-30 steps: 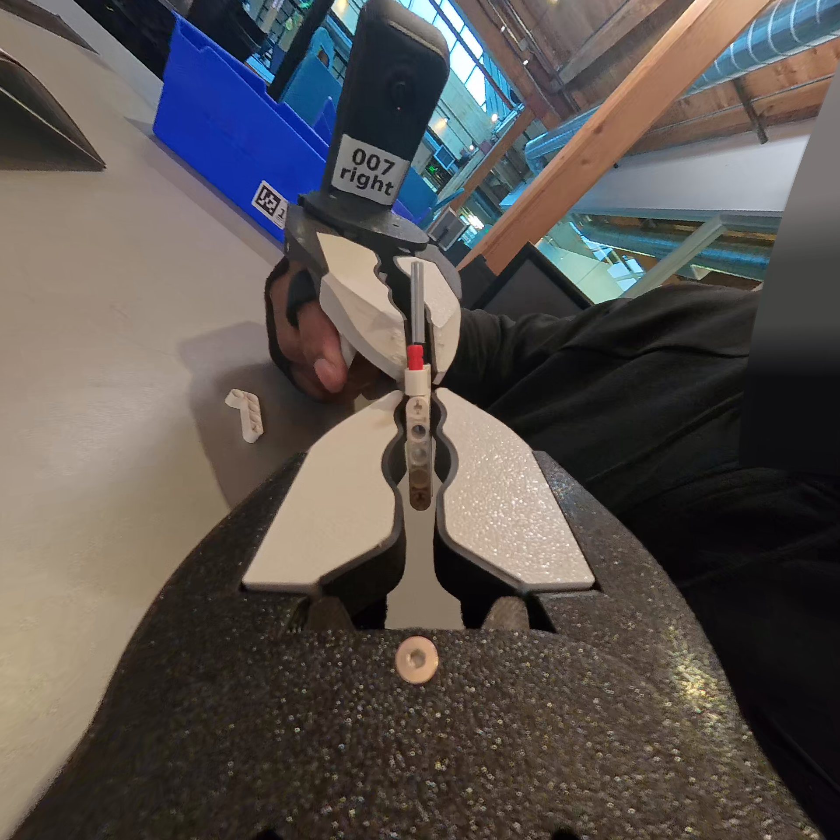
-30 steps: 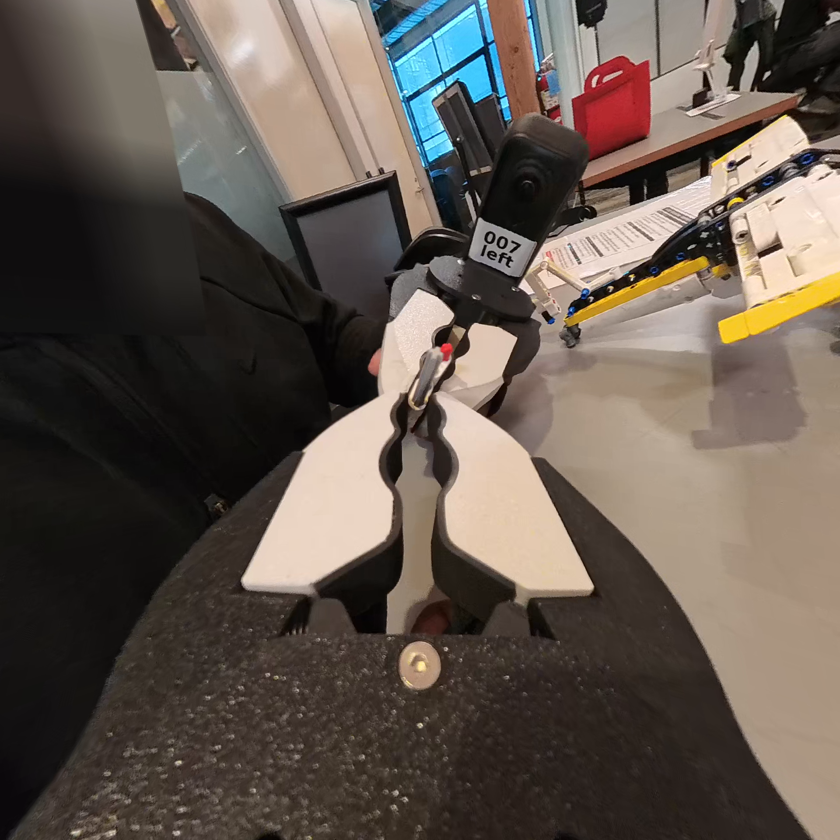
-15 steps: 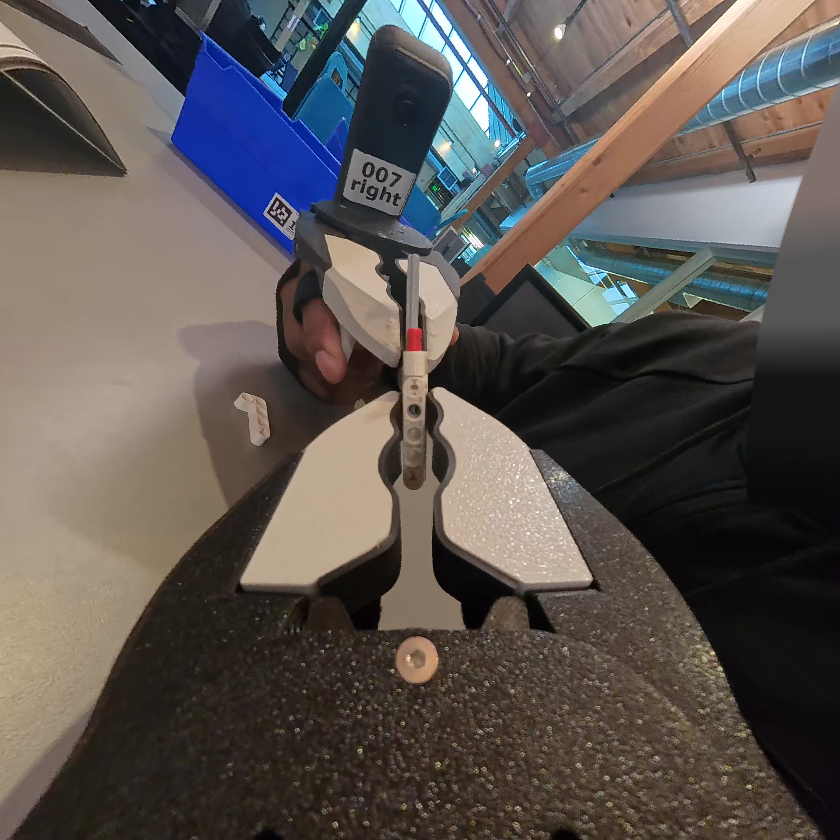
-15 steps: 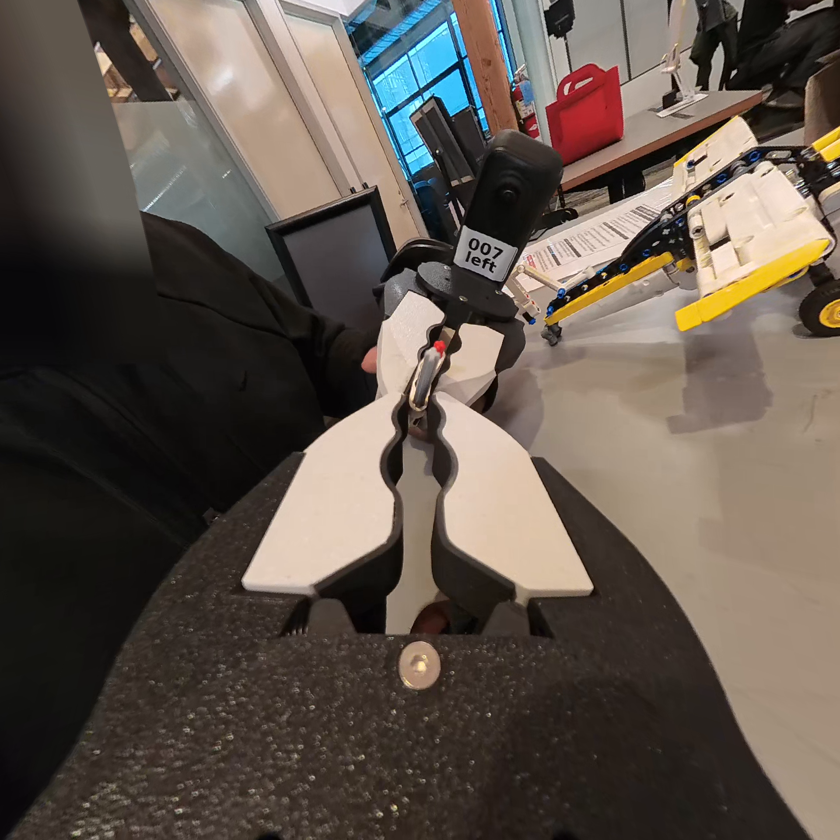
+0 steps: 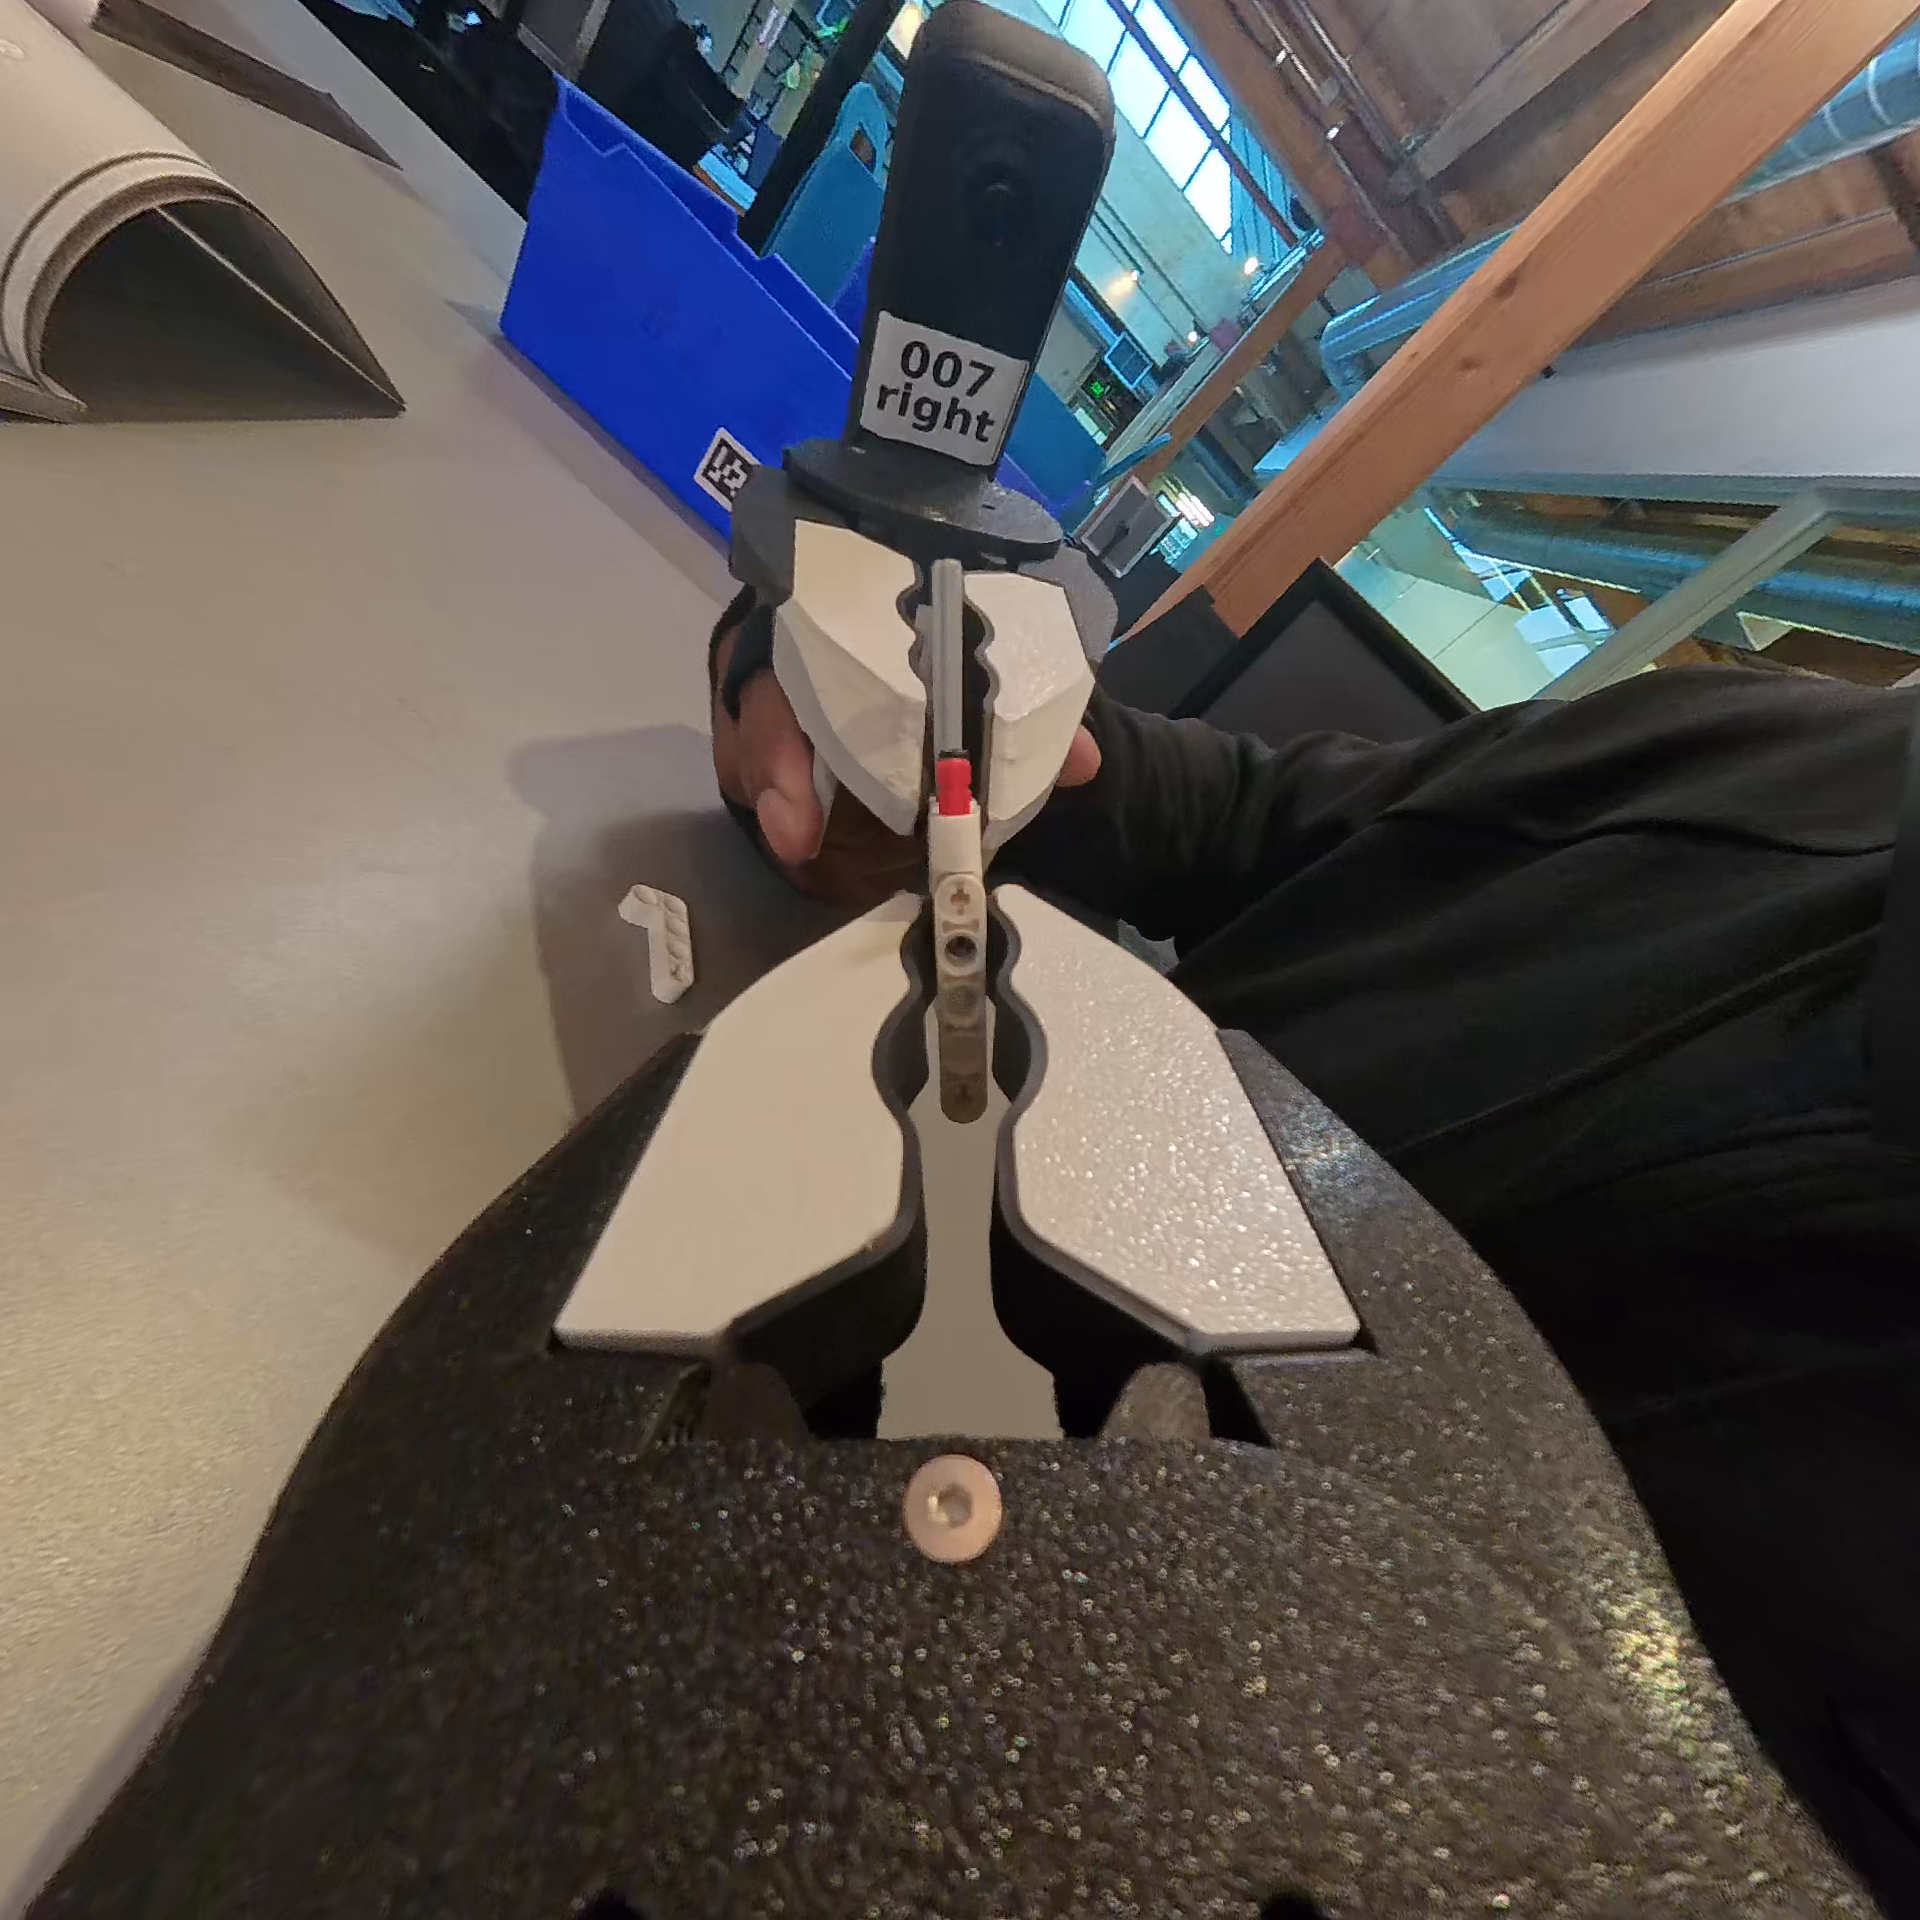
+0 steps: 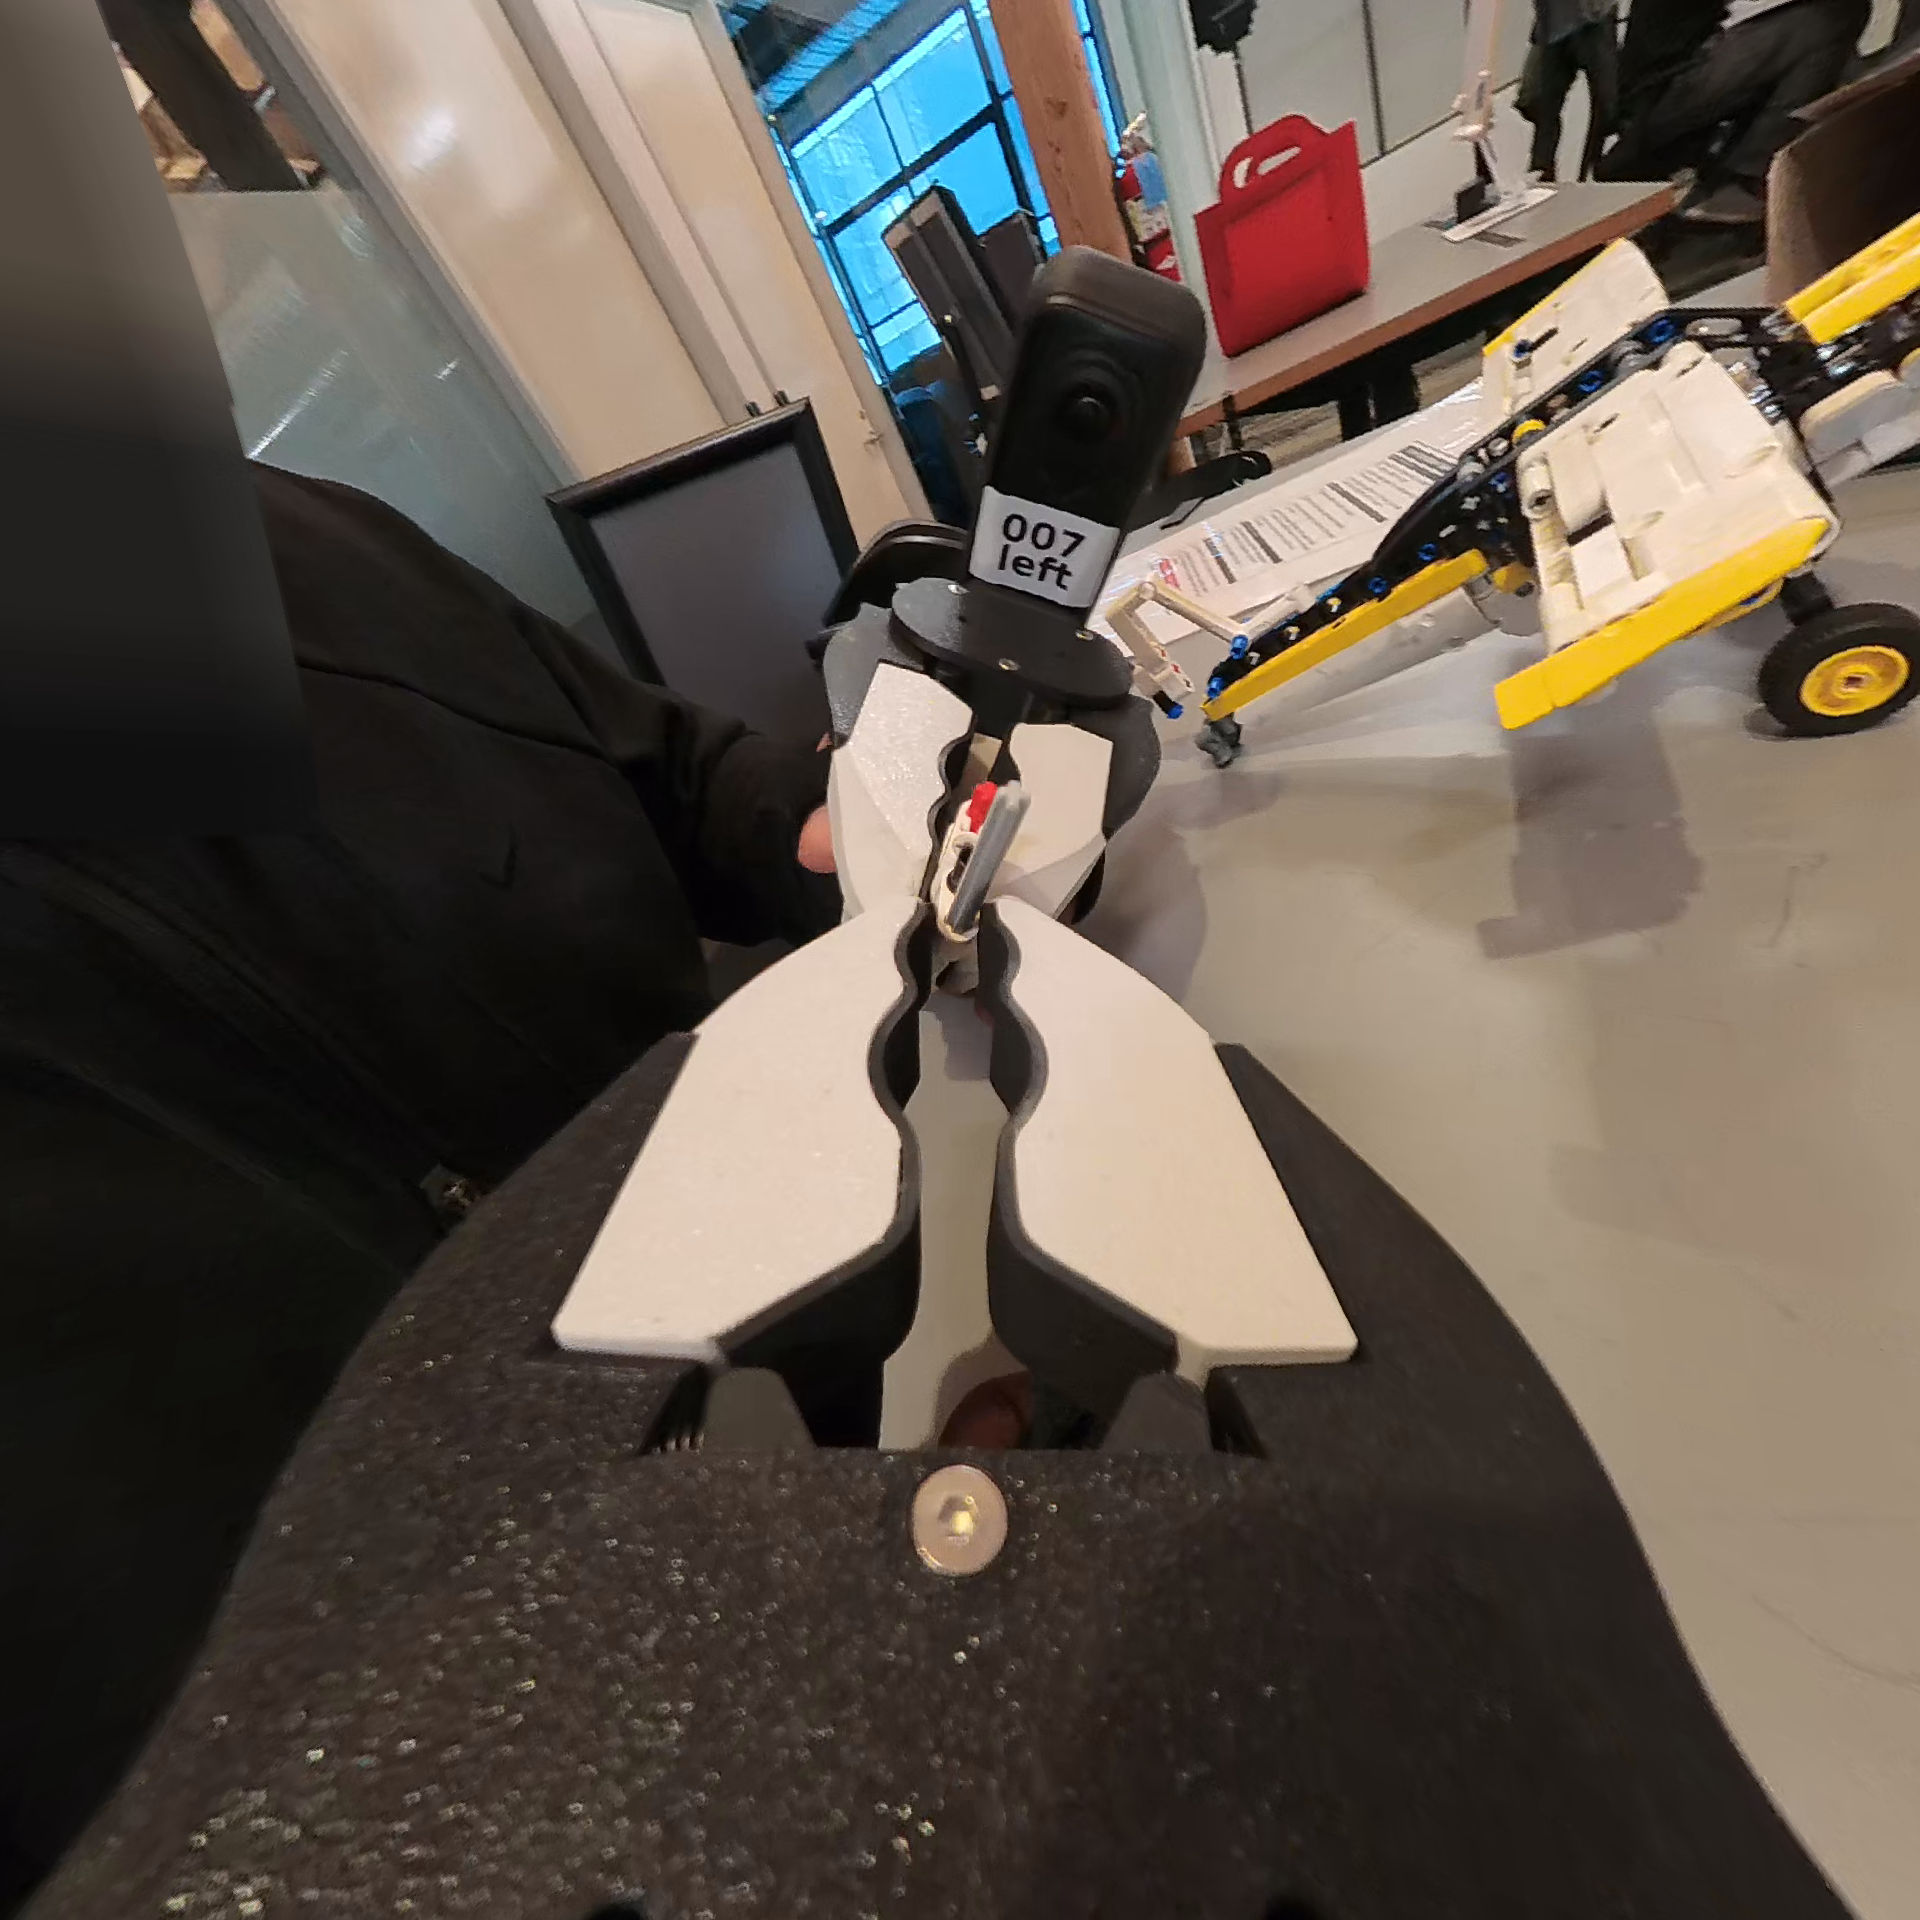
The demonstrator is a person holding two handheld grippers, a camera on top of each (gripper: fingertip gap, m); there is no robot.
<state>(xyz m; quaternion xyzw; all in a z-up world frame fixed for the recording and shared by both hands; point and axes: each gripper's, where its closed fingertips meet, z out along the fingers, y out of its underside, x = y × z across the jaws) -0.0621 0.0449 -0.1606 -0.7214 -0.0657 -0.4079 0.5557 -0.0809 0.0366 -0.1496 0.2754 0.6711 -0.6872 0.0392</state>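
left gripper [image 5: 961,914] clamps a white holed beam [image 5: 958,935] between its pads, beam standing along the fingers, a red pin [image 5: 951,777] stuck in its far end. right gripper [image 6: 961,920] facing it, clenched on a thin grey axle [image 6: 985,857]. in the left wrist view the grey axle [image 5: 945,655] runs straight up between the right gripper's [image 5: 940,769] white fingers [image 5: 847,644], its tip just at the red pin. the right wrist view shows the same joint from the other side: axle lying alongside the white beam [image 6: 951,873] and red pin [image 6: 977,800]; whether they touch, cannot tell. both grippers up off the grey table [image 5: 260,727].

only the left wrist view shows: small white bent beam [image 5: 660,940] lying loose on the table left of the grippers, blue bin [image 5: 644,312] behind, curled grey booklet [image 5: 125,260] at the far left, the person's hand [image 5: 790,790] on the right gripper.

only the right wrist view shows: big yellow and white brick-built vehicle [image 6: 1621,540] on the table at the right, printed sheet [image 6: 1278,530] under its near end, red bag [image 6: 1283,234] on a far table, the left gripper [image 6: 977,831] with its black camera.
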